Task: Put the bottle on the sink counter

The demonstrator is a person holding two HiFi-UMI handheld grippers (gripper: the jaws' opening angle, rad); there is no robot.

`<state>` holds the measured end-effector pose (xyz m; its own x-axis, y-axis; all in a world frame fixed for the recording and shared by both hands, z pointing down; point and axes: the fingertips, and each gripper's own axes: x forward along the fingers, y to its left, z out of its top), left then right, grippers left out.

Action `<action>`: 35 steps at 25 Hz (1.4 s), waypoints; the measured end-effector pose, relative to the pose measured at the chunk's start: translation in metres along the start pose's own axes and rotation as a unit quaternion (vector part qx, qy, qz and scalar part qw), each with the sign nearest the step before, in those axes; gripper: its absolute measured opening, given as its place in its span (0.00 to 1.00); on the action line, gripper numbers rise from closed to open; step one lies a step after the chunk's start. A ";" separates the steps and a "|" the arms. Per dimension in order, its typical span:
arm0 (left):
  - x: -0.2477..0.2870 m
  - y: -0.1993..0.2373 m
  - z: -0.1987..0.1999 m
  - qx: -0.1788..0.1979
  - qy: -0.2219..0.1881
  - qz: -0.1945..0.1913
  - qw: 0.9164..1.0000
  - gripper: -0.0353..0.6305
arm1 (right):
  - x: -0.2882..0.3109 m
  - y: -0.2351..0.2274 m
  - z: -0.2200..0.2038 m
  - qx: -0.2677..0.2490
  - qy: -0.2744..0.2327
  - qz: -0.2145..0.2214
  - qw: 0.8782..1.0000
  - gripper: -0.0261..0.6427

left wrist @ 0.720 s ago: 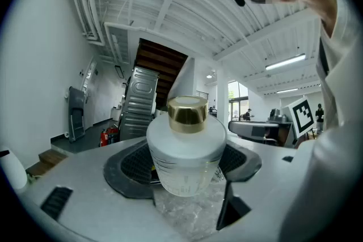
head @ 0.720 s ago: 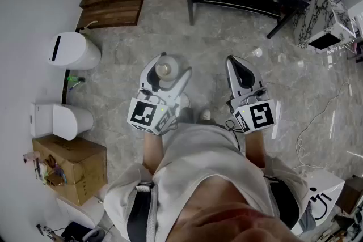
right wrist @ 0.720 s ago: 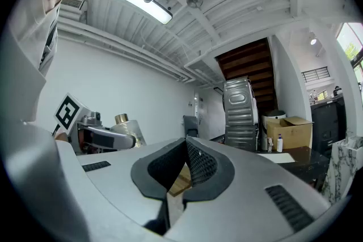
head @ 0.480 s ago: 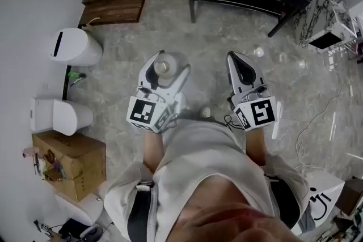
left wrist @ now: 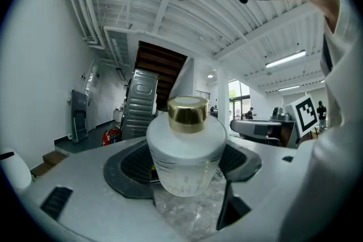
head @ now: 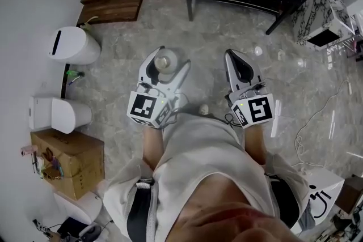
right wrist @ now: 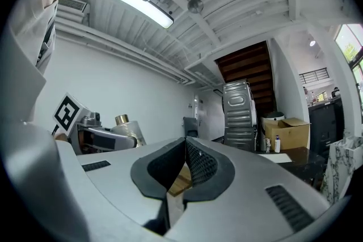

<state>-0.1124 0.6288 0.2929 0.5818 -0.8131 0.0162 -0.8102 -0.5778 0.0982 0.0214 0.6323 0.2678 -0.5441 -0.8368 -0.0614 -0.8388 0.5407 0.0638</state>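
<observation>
One gold-capped white bottle (left wrist: 184, 150), contents unclear, clamped in left gripper (head: 173, 58)

**Almost Nothing Legible**

The bottle (left wrist: 182, 156) carries fine dark print, too small to read. The left cube (head: 148, 110) and right cube (head: 254, 111) show only black-and-white square patterns. A white box (head: 321, 196) bears a bold black mark, not clearly letters.

Left tongs (head: 172, 58): pale grey shell, tapered jaws, dark mesh-textured pads (left wrist: 136, 166) | right tongs (head: 229, 54): same build | marker cubes (head: 148, 111) behind each tongs: white faces, black square codes | black cable (head: 229, 120) beside right tongs' cube | wearer: white short-sleeved top (head: 198, 161)
</observation>
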 end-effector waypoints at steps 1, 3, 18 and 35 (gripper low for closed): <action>0.001 0.000 -0.001 0.001 0.003 0.001 1.000 0.55 | 0.001 -0.001 -0.002 0.002 0.002 0.000 1.000 0.04; 0.003 0.001 -0.003 0.001 0.006 0.000 1.000 0.55 | 0.004 -0.001 -0.004 0.004 0.006 0.001 1.000 0.04; 0.074 0.042 -0.007 0.002 0.008 -0.022 1.000 0.55 | 0.068 -0.041 -0.025 -0.004 0.027 -0.011 1.000 0.04; 0.162 0.135 0.000 0.000 0.014 -0.037 0.999 0.55 | 0.190 -0.080 -0.038 -0.006 0.045 -0.014 0.999 0.04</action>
<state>-0.1273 0.4193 0.3085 0.6420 -0.7658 0.0360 -0.7648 -0.6364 0.1002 -0.0141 0.4271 0.2884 -0.5166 -0.8558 0.0260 -0.8527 0.5170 0.0743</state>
